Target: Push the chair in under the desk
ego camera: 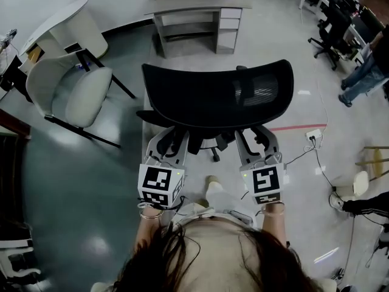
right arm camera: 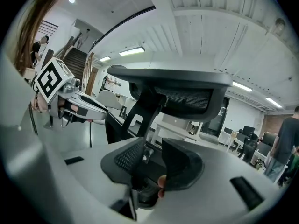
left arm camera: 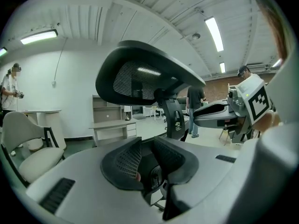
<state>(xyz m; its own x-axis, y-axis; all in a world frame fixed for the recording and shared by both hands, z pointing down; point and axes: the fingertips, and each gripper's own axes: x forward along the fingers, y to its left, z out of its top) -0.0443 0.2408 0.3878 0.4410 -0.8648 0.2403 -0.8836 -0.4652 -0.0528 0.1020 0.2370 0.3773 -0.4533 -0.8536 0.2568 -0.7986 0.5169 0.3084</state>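
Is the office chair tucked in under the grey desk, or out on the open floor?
Out: the chair stands short of the desk, with floor showing between them.

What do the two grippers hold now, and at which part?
Nothing, it seems. The left gripper and right gripper stand with jaws apart, close behind the back of the chair.

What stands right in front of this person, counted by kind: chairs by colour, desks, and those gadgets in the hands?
Black office chair: 1
Cream chair: 1
Grey desk: 1
Grippers: 2, the left gripper and the right gripper
Total: 5
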